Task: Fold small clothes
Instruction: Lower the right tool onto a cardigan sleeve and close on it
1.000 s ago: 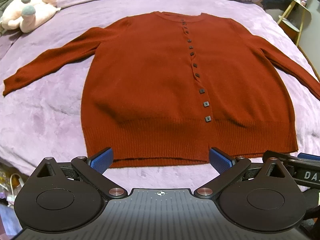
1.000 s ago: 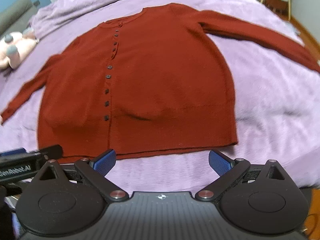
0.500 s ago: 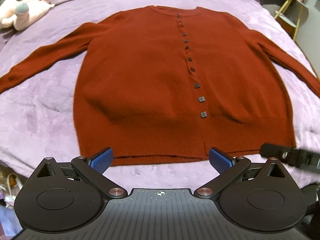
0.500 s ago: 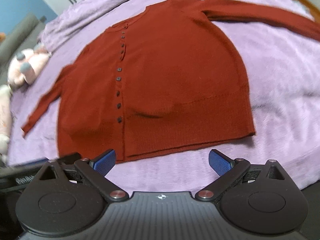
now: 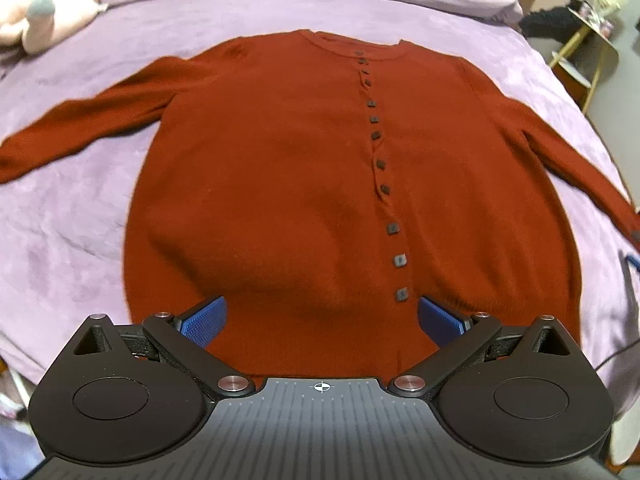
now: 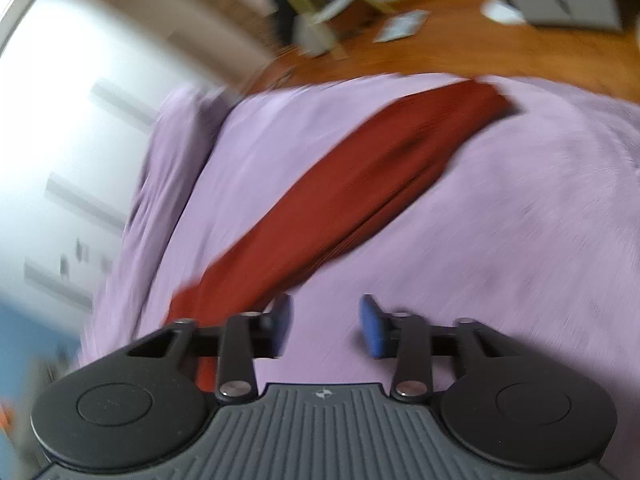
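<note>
Blue-padded jaws of the right gripper (image 6: pixel 326 330) are closing on nothing but bare bed (image 6: pixel 520 220); the sleeve (image 6: pixel 340 200) runs diagonally up and away from their left pad. The left gripper (image 5: pixel 322 320), jaws spread, hovers over the cardigan (image 5: pixel 280 184) hem, flat and buttoned.

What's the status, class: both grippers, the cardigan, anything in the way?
Left gripper open over the hem. Right gripper closing, nothing between pads, beside a sleeve. Red cardigan flat, buttoned, unfolded. Plush toy well clear.
</note>
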Available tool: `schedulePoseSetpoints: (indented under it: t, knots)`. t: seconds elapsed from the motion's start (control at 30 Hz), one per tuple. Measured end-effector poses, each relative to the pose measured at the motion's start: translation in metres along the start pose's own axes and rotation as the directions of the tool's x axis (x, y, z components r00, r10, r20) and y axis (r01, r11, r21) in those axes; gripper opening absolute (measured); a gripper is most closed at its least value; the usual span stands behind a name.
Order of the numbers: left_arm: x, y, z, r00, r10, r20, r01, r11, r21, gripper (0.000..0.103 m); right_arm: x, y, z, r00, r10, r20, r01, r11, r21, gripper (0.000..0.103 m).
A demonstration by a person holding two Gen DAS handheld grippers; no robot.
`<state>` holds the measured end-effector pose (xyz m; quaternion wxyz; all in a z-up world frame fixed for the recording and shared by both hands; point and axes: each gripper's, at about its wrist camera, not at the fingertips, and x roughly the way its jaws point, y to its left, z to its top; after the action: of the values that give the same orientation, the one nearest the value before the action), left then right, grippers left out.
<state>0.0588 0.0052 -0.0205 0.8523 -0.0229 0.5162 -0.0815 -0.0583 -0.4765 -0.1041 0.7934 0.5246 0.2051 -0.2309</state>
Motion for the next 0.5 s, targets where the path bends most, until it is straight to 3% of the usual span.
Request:
schedulePoseSetpoints:
  t: [0.2, 0.33, 0.37, 0.43, 0.5]
  knots:
    - [0.007, -0.008, 0.012, 1.000, -0.003, -0.007, 0.003, 1.000, -0.006, 0.103, 0.020, -0.053, 0.028, 0.996, 0.028, 0.083, -0.047, 0.972, 0.231, 0.028]
    - [0.013, -0.005, 0.017, 1.000, 0.006, -0.021, -0.006, 1.000, -0.017, 0.103, 0.029, -0.056, 0.035, 0.990, 0.013, 0.139, -0.046, 0.972, 0.233, 0.026]
    - [0.014, -0.003, 0.018, 1.000, 0.004, -0.023, -0.004, 1.000, -0.022, 0.103, 0.033, -0.053, 0.039, 0.990, 0.006, 0.140, -0.038, 0.973, 0.226, 0.021]
    - [0.015, 0.001, 0.021, 1.000, 0.000, -0.022, -0.001, 1.000, -0.029, 0.103, 0.041, -0.048, 0.042, 0.991, -0.041, 0.130, 0.017, 0.983, 0.181, 0.006]
    - [0.014, 0.007, 0.024, 1.000, -0.008, -0.011, 0.008, 0.999, -0.031, 0.103, 0.045, -0.027, 0.051, 0.987, -0.098, 0.128, 0.087, 0.992, 0.087, 0.006]
